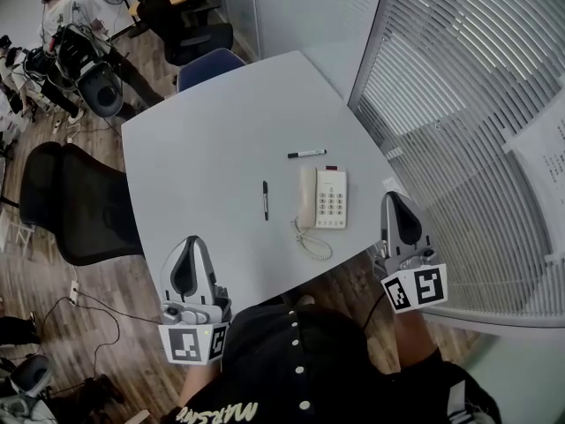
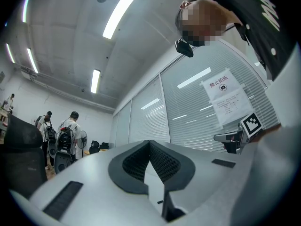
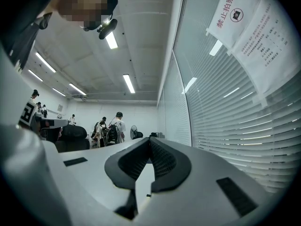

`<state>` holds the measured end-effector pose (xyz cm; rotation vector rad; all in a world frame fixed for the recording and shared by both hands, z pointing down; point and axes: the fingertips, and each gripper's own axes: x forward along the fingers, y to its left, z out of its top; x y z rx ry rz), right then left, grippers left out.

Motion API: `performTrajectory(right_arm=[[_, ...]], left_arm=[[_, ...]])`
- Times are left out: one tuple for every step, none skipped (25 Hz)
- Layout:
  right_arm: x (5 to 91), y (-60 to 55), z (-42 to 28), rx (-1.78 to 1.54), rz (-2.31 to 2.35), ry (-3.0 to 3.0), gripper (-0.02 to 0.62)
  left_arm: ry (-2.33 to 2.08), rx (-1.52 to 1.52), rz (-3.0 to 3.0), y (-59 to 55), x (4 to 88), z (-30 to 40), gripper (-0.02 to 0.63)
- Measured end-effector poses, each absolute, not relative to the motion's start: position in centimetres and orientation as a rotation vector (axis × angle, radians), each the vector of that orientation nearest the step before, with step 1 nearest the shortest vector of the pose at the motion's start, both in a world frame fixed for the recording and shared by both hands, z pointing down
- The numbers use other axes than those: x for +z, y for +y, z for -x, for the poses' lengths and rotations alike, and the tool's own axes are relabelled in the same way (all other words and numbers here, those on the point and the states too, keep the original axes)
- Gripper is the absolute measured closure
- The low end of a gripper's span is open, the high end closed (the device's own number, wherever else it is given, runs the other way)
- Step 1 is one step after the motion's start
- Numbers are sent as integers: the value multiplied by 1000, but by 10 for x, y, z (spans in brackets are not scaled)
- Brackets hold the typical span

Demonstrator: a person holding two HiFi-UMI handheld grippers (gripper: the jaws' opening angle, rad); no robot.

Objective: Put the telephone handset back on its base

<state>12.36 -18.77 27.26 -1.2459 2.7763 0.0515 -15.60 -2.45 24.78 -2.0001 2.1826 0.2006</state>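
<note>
— One cream plastic telephone handset (image 1: 307,198), is that all we are dealing with? Where is it lying?
— One, yes. It is lying along the left side of its cream push-button base (image 1: 334,200), near the right edge of the pale grey surface (image 1: 212,140). One coiled cord (image 1: 314,242) is trailing towards the person. From up here I cannot tell whether it is sitting properly in the cradle.
— And the two grippers?
— Both are hanging by the person's body, well apart from the phone. The left gripper (image 2: 149,144) is showing its jaws closed on nothing, and the right gripper (image 3: 150,142) likewise.
— So which step are we looking at?
— I am judging that no reach is under way. If the handset is sitting loose, the next move is calling for one gripper to open, close on its middle and seat it level.
— Anything else?
— Two pens are lying near the phone: one slim black pen (image 1: 265,200) to its left and one black-and-white marker (image 1: 306,154) just beyond it.
</note>
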Motion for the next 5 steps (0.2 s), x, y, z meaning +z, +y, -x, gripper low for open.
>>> performTrajectory(right_arm=[[273, -189, -122, 52, 1244, 2778, 566], [273, -189, -121, 52, 1243, 2778, 566], [272, -190, -120, 53, 1242, 2779, 567], [272, -190, -119, 54, 1242, 2780, 566], [272, -191, -119, 54, 1241, 2780, 566]], left_arm=[[2185, 200, 1998, -25, 248, 157, 592], [2186, 200, 1996, -25, 247, 158, 592], [2188, 200, 1995, -25, 247, 159, 592], [2189, 200, 1994, -26, 247, 160, 592], [2191, 201, 1993, -26, 248, 160, 592]])
